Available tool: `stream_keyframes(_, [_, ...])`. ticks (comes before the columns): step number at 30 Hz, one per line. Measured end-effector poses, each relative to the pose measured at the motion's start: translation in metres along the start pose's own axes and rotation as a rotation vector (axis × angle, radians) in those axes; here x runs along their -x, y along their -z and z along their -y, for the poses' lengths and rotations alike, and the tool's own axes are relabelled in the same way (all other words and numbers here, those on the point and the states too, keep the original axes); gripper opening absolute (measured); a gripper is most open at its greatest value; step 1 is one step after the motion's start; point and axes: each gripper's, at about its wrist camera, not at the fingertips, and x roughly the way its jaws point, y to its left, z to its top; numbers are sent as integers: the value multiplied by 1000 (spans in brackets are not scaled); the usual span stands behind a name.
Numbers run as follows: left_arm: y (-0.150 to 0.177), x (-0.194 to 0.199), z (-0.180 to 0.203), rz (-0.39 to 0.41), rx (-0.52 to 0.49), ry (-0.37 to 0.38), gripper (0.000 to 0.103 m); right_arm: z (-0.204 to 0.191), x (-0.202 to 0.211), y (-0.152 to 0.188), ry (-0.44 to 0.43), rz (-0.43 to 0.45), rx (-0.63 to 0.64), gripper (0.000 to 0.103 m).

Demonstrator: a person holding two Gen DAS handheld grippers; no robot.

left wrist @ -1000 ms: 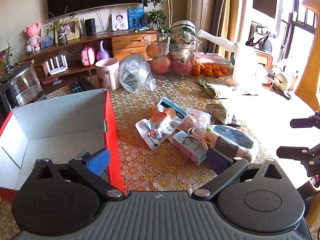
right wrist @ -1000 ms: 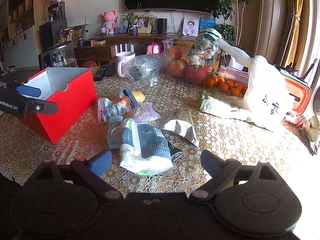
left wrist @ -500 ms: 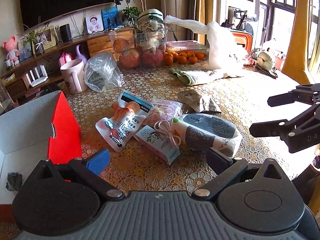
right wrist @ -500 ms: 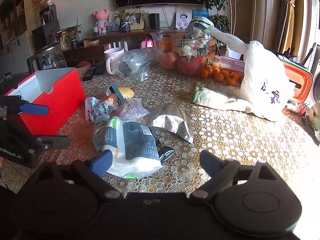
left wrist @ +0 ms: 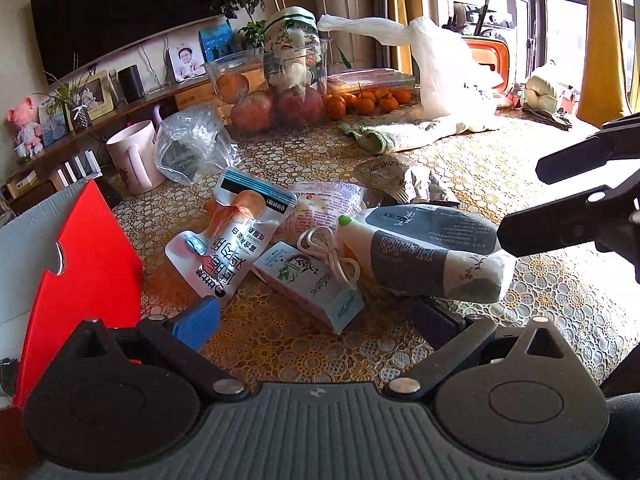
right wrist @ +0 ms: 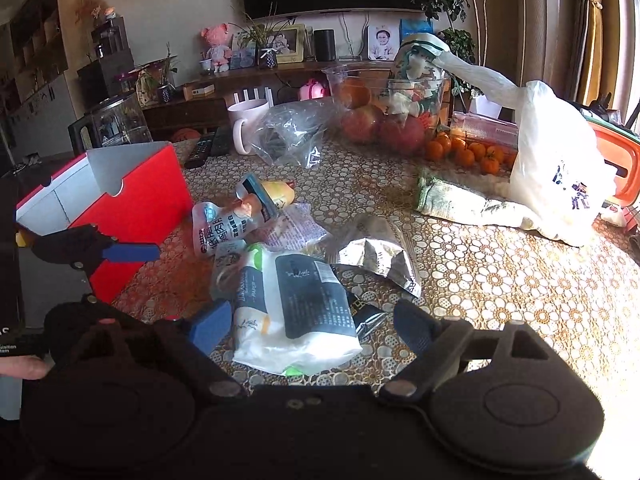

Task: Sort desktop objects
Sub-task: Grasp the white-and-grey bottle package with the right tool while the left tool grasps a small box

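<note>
I had a heap of packets in the middle of the lace-patterned yellow tablecloth (right wrist: pixel 500 280). The largest was a soft white and dark-grey pack of paper tissues (right wrist: pixel 294 308), printed with a grey panel and lying flat nearest my right gripper (right wrist: pixel 312 326). That gripper's jaws were wide but closing, one blue pad on each side of the pack's near end, neither pressing on it as far as I could see. Against the pack's far side lay a small pale-green and pink carton with a white looped cord (left wrist: pixel 310 276), a white spouted pouch with an orange picture and bold black lettering (left wrist: pixel 228 236), a thin clear pink-printed sachet (left wrist: pixel 324 208) and a crumpled silver foil wrapper (right wrist: pixel 376 256).

My left gripper (left wrist: pixel 316 320) stood spread wide with nothing between its fingers, just short of the small carton. The open red cardboard box with a white inside (right wrist: pixel 132 204) sat at the left, its corner near the pouch, so room was tight on that side. To the right of the pile the cloth lay bare up to a white plastic bag (right wrist: pixel 560 176) and a folded green-and-white cloth (right wrist: pixel 468 202). Behind stood a pink mug (left wrist: pixel 134 156), a crinkled clear bag (left wrist: pixel 192 144), a clear bowl of apples (left wrist: pixel 272 80) and loose small oranges (left wrist: pixel 366 102).
</note>
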Motion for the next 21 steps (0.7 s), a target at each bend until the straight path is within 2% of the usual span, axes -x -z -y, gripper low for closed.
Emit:
stream_keyframes(3, [3, -6, 2, 6, 8, 0, 103, -1, -8, 3, 11, -20, 0, 88])
stream_keyframes(8, [4, -14, 4, 23, 22, -15, 103, 12, -24, 1, -3, -46, -104, 87])
stream_keyframes(13, [4, -26, 3, 25, 36, -21, 103, 23, -40, -4, 18, -62, -140, 78])
stream_keyframes(19, [7, -34, 4, 24, 31, -15, 100, 31, -60, 1, -8, -98, -189, 69])
stream_keyframes(21, [7, -36, 3, 25, 36, -14, 96, 32, -62, 1, -26, -97, -205, 62])
